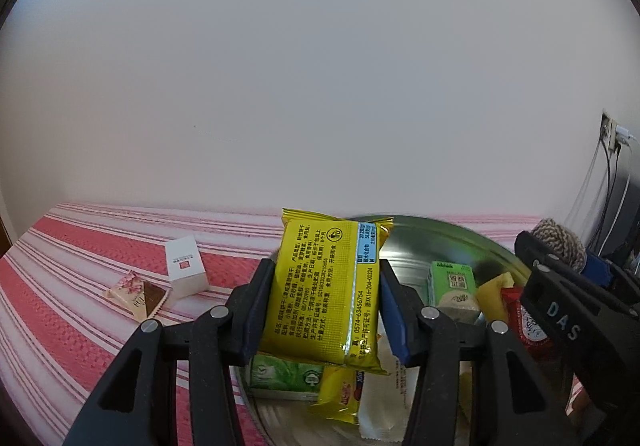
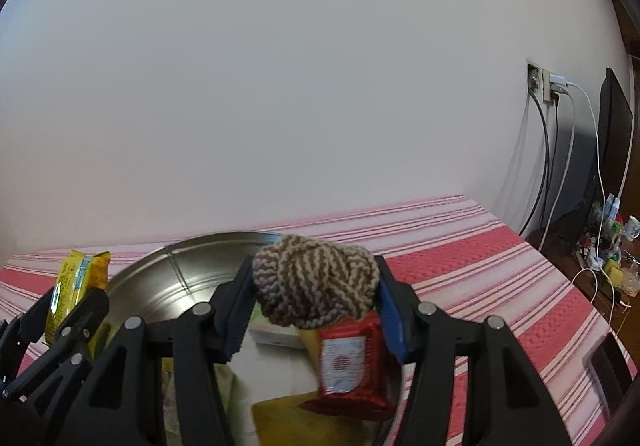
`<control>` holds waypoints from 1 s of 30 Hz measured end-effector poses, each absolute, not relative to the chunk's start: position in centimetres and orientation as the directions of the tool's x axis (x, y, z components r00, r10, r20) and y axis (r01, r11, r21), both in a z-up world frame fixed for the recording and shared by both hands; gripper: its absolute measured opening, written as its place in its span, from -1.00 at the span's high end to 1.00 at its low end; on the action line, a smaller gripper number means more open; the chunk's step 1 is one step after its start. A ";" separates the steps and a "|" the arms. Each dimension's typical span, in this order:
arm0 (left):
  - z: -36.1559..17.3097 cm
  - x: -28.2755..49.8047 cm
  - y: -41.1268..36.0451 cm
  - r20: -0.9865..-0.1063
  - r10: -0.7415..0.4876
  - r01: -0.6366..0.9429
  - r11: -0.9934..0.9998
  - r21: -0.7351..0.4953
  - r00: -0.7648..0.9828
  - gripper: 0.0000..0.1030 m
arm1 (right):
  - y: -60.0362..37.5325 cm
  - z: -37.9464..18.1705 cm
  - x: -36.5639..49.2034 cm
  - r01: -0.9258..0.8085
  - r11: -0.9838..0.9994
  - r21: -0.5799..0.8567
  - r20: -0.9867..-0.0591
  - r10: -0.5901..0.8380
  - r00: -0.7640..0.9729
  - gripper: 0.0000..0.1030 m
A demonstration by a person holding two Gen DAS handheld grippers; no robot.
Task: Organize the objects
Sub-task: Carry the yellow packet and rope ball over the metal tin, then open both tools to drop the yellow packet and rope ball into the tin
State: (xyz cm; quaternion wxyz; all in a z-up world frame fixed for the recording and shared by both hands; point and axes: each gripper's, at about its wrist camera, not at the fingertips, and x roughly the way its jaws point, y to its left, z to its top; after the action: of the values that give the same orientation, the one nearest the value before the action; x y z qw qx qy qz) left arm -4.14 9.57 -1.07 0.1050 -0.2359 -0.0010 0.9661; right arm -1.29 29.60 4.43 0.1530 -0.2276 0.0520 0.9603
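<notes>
One yellow snack packet [image 1: 326, 294] upright in our left gripper [image 1: 326, 310], clamped above the metal bowl [image 1: 448, 242], one brown-and-cream knitted ball [image 2: 316, 282] squeezed in our right gripper [image 2: 316, 310] over a red packet [image 2: 348, 362], one white box [image 1: 185, 272] and one triangular wrapper [image 1: 138, 292] on the striped cloth [image 1: 60, 286].

Metal basin [image 1: 440, 238] (near rim cut off).
</notes>
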 end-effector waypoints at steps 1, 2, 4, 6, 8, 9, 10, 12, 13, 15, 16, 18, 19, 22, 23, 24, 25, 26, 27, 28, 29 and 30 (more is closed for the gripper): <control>-1.1 -4.2 9.7 -0.461 0.203 -0.205 -0.978 -0.047 -0.864 -0.02 | 29.7 4.4 -1.3 -0.318 -0.948 0.027 -0.457 0.271 -0.847 -0.09; -1.3 -4.4 9.9 -0.468 0.200 -0.207 -0.978 -0.037 -0.861 -0.02 | 29.9 4.3 -1.3 -0.317 -0.948 0.029 -0.456 0.270 -0.848 -0.09; -1.6 -4.5 10.1 -0.481 0.195 -0.208 -0.978 -0.025 -0.855 -0.02 | 30.4 4.2 -1.3 -0.325 -0.946 0.017 -0.457 0.282 -0.844 -0.09; -1.8 -4.7 10.2 -0.495 0.192 -0.210 -0.977 -0.020 -0.847 -0.02 | 30.6 4.2 -1.4 -0.325 -0.946 0.017 -0.463 0.281 -0.841 -0.09; -2.0 -4.9 10.4 -0.504 0.186 -0.210 -0.978 -0.010 -0.843 -0.02 | 30.7 4.2 -1.5 -0.326 -0.945 0.019 -0.471 0.279 -0.837 -0.09; -1.9 -4.9 10.1 -0.502 0.191 -0.212 -0.977 -0.015 -0.843 -0.02 | 30.8 4.1 -1.5 -0.327 -0.945 0.019 -0.474 0.279 -0.835 -0.09; -1.8 -4.9 10.0 -0.499 0.187 -0.210 -0.978 -0.008 -0.846 -0.02 | 30.9 4.1 -1.6 -0.325 -0.945 0.019 -0.476 0.278 -0.834 -0.09; -1.9 -4.8 9.9 -0.497 0.172 -0.204 -0.979 0.010 -0.850 -0.02 | 31.0 4.0 -1.7 -0.324 -0.946 0.012 -0.481 0.279 -0.831 -0.09; -1.7 -4.3 10.2 -0.498 0.173 -0.203 -0.979 0.007 -0.850 -0.02 | 30.9 4.1 -1.7 -0.324 -0.946 0.009 -0.481 0.280 -0.831 -0.09; -1.6 -4.3 9.9 -0.501 0.178 -0.201 -0.980 -0.008 -0.847 -0.02 | 30.7 4.0 -1.7 -0.322 -0.947 0.006 -0.481 0.279 -0.831 -0.09; -1.6 -4.3 9.8 -0.501 0.175 -0.199 -0.980 -0.007 -0.848 -0.02 | 30.7 4.0 -1.6 -0.321 -0.947 0.007 -0.482 0.278 -0.831 -0.09; -1.3 -3.5 10.5 -0.499 0.161 -0.192 -0.981 0.012 -0.852 -0.02 | 30.7 4.0 -1.6 -0.324 -0.946 0.009 -0.481 0.280 -0.831 -0.09; -1.2 -3.8 10.1 -0.500 0.155 -0.187 -0.982 0.015 -0.852 -0.02 | 30.7 4.0 -1.6 -0.325 -0.946 0.012 -0.482 0.279 -0.830 -0.09; -1.1 -3.9 10.3 -0.504 0.158 -0.189 -0.982 0.011 -0.849 -0.02 | 30.7 4.0 -1.7 -0.326 -0.945 0.013 -0.484 0.279 -0.829 -0.09; -1.1 -3.9 10.2 -0.503 0.156 -0.187 -0.982 0.012 -0.850 -0.02 | 30.7 4.0 -1.7 -0.325 -0.946 0.014 -0.483 0.278 -0.830 -0.10; -1.0 -4.0 10.1 -0.503 0.154 -0.186 -0.982 0.014 -0.851 -0.03 | 30.7 4.0 -1.7 -0.322 -0.946 0.016 -0.484 0.275 -0.831 -0.12; -0.9 -3.6 10.1 -0.499 0.157 -0.190 -0.982 0.017 -0.852 -0.06 | 30.6 4.1 -1.8 -0.319 -0.948 0.021 -0.484 0.269 -0.832 -0.15; -0.6 -3.2 10.1 -0.492 0.161 -0.196 -0.980 0.021 -0.856 -0.11 | 30.5 4.1 -1.7 -0.316 -0.948 0.026 -0.481 0.265 -0.836 -0.28; -0.4 -3.0 10.1 -0.487 0.162 -0.199 -0.980 0.025 -0.858 -0.34 | 30.5 4.2 -1.5 -0.312 -0.949 0.033 -0.473 0.260 -0.842 -0.40; -0.4 -3.0 10.2 -0.484 0.159 -0.197 -0.980 0.029 -0.861 -0.63 | 30.5 4.4 -1.3 -0.306 -0.951 0.041 -0.461 0.254 -0.851 -0.63; -0.2 -2.7 10.2 -0.473 0.155 -0.192 -0.981 0.032 -0.867 -0.71 | 30.4 4.6 -1.0 -0.302 -0.952 0.047 -0.441 0.252 -0.861 -0.78; 0.2 -2.4 10.1 -0.459 0.151 -0.189 -0.981 0.036 -0.875 -0.76 | 30.2 4.9 -0.6 -0.302 -0.952 0.048 -0.415 0.256 -0.873 -0.82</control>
State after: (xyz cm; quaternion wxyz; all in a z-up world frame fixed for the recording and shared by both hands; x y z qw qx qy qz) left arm -2.40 10.12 0.17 0.0878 -0.2338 0.0399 0.9675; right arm -0.60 30.16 4.87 0.1444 -0.2064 0.0557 0.9662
